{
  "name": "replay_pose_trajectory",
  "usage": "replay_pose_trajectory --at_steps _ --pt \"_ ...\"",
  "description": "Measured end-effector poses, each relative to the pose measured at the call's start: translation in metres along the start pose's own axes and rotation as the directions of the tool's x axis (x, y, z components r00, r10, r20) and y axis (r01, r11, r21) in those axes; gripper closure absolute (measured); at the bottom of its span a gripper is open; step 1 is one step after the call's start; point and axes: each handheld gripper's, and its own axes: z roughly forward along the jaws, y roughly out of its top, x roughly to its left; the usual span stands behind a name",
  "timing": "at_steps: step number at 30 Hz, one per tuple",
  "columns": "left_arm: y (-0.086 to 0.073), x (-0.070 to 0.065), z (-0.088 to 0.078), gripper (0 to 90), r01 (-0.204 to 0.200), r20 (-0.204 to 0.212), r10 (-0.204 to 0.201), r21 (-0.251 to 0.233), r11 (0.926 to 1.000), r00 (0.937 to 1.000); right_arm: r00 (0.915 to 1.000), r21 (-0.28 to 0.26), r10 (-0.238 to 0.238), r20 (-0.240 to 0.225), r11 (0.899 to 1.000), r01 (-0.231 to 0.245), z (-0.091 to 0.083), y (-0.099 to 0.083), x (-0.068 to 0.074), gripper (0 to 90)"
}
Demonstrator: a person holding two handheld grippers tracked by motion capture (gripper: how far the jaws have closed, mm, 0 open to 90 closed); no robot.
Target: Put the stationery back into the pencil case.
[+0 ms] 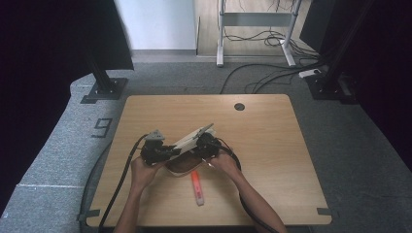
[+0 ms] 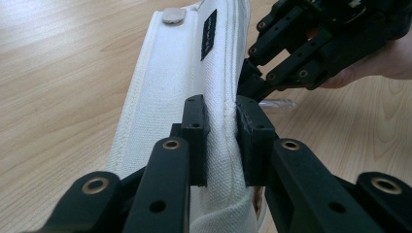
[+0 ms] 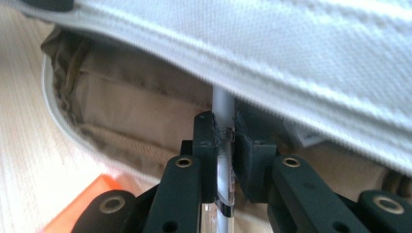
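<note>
- High view: the table (image 1: 272, 160) has bare wood on its far half and its whole right side; the work sits left of centre, toward the near edge, with plenty of free room around it.
- Left gripper (image 1: 154, 151) and right gripper (image 1: 208, 144) stand close together there, a white pouch (image 1: 194, 137) slanting between them.
- Left gripper view: the left gripper (image 2: 222, 141) has its jaws clamped on the upper fabric edge of the pouch (image 2: 170, 97), which is lifted off the wood; the right gripper (image 2: 311, 48) is just beyond, right up against that same edge.
- Right gripper view: the right gripper (image 3: 223, 145) is closed on a thin pen (image 3: 223, 160), its tip pointing into the tan-lined mouth of the pouch (image 3: 301, 63), under the raised white flap.
- An orange marker (image 1: 197, 188) lies on the table just near of the pouch, between the person's forearms, apart from both grippers.
- A round hole (image 1: 239, 107) sits near the table's far edge, well away from the work.
- The pen's far end is hidden by the flap, so I cannot tell how far in it goes; the pouch's lower body is cut off in both gripper views.
- Cables trail off the near edge on either side.
</note>
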Motion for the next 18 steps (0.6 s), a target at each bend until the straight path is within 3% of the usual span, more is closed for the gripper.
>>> replay_pose_trajectory --at_steps 7,9,18 --pt "0.0 0.0 0.0 76.0 -0.002 0.0 0.002 0.002 1.0 1.0 1.0 -0.018 -0.002 0.007 1.0 0.002 0.009 0.004 0.001 76.9" --pt "0.0 0.0 0.0 76.0 -0.002 0.0 0.002 0.001 1.0 1.0 1.0 -0.017 -0.003 0.008 1.0 0.003 0.008 0.003 0.002 71.6" --pt "0.0 0.0 0.0 75.9 -0.002 0.0 0.002 0.002 1.0 1.0 0.9999 -0.04 0.0 0.016 0.999 0.001 -0.02 -0.008 0.002 63.5"
